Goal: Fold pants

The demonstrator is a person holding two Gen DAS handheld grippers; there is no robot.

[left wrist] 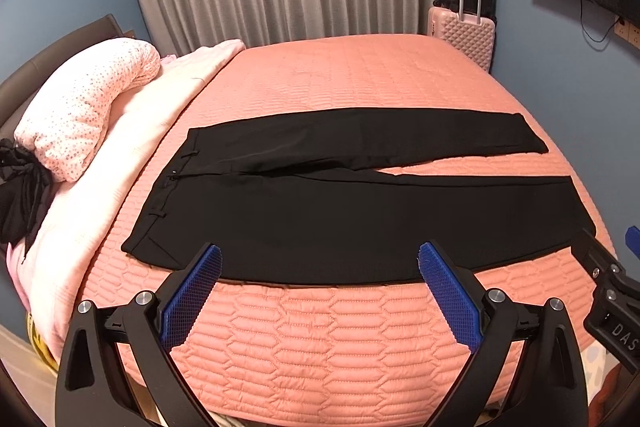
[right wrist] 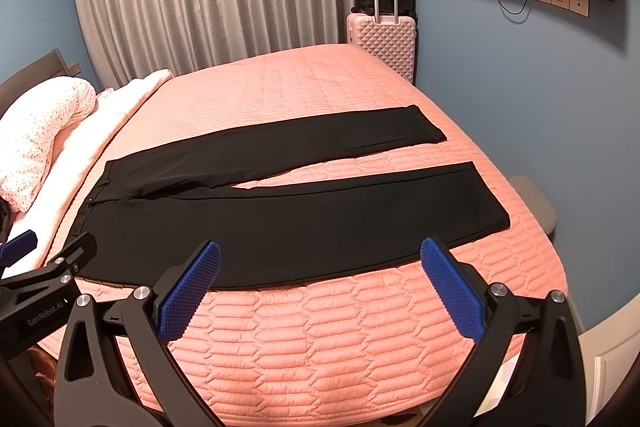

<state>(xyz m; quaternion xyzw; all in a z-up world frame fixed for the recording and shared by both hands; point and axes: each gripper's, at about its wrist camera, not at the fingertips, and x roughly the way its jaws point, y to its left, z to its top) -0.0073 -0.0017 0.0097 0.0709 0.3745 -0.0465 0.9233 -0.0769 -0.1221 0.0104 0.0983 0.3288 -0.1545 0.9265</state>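
The left gripper [left wrist: 319, 261] and the right gripper [right wrist: 320, 259] both hover spread wide and empty near the front edge of the bed [left wrist: 320, 339]. Just beyond them the black pants [left wrist: 340, 219] lie flat on the pink quilt — waistband left, legs slightly apart, running right.

Two handheld grippers sit side by side, both pointing forward. The left gripper [left wrist: 319, 259] has its two blue-padded fingers [left wrist: 192, 297] spread wide apart, with nothing between them. The right gripper [right wrist: 320, 257] matches it, blue-padded fingers [right wrist: 452, 291] equally splayed, gripping nothing between their tips.
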